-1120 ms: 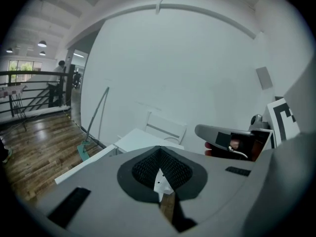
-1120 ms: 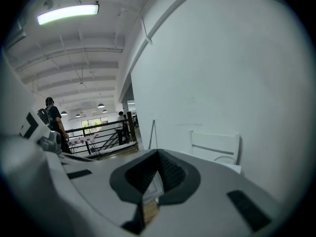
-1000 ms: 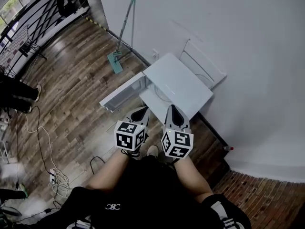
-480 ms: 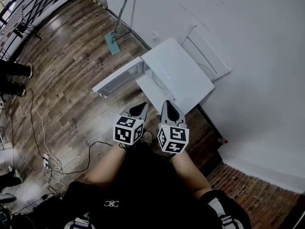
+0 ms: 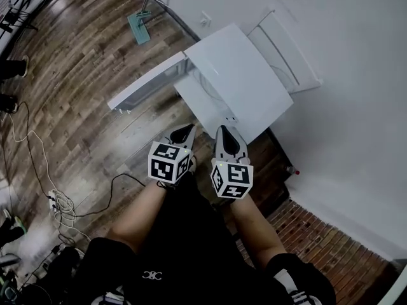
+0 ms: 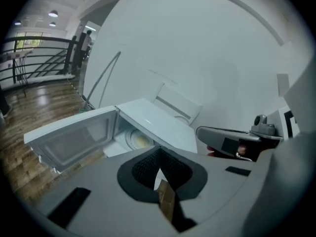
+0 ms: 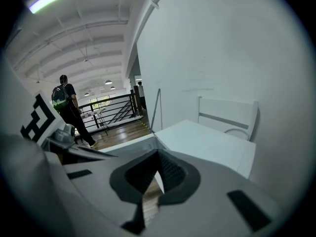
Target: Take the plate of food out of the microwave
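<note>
Plate of food [image 6: 138, 140] sits inside the open microwave [image 5: 238, 75], low by the white wall [image 5: 343, 75] of a room with a dark wood-plank floor [image 5: 76, 94]. At far left, cables [image 5: 60, 202] trail over the planks, and further along a green mop [image 5: 137, 25] leans at the wall. The microwave door [image 5: 146, 86] swings out to the left. Left gripper [image 5: 184, 131] and right gripper [image 5: 227, 132] hang side by side before the opening, each with jaws together on nothing. A white chair [image 5: 289, 46] stands just behind the microwave. The plate is pale and round, with yellowish food in the middle
</note>
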`<control>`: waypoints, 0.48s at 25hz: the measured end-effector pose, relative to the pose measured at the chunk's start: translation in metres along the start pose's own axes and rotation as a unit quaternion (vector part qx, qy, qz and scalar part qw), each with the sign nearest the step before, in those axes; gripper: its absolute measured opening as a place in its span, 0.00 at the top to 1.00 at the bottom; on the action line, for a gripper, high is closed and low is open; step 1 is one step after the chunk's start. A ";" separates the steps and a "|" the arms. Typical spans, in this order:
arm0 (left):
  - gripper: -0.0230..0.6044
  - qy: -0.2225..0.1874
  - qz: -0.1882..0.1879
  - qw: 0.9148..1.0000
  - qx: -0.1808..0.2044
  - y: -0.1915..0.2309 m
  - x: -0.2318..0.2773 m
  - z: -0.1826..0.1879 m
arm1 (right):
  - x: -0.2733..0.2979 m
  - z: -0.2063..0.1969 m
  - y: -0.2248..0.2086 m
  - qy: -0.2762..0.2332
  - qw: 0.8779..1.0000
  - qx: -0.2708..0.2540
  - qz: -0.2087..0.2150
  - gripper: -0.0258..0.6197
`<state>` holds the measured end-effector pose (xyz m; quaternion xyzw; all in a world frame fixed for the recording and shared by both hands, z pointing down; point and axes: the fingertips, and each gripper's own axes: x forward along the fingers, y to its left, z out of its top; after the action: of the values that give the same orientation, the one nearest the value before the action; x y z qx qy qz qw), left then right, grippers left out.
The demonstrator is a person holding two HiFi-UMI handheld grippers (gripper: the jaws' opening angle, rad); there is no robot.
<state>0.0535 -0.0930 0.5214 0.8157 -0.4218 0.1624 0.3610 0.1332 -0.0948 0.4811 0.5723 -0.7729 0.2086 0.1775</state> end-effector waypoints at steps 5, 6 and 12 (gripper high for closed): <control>0.98 0.006 0.000 1.000 -0.017 0.019 0.029 -0.020 | 0.029 -0.037 -0.007 0.033 0.999 -0.013 -0.005 0.94; 0.98 0.008 0.000 1.000 -0.019 0.022 0.035 -0.024 | 0.034 -0.044 -0.009 0.041 0.999 -0.014 -0.007 0.94; 0.98 0.011 -0.006 0.999 -0.035 0.030 0.068 -0.044 | 0.041 -0.068 -0.023 0.073 0.997 -0.009 -0.026 0.94</control>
<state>0.0714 -0.1113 0.6040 0.8030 -0.4185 0.1546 0.3952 0.1464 -0.0986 0.5630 0.5738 -0.7447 0.2385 0.2437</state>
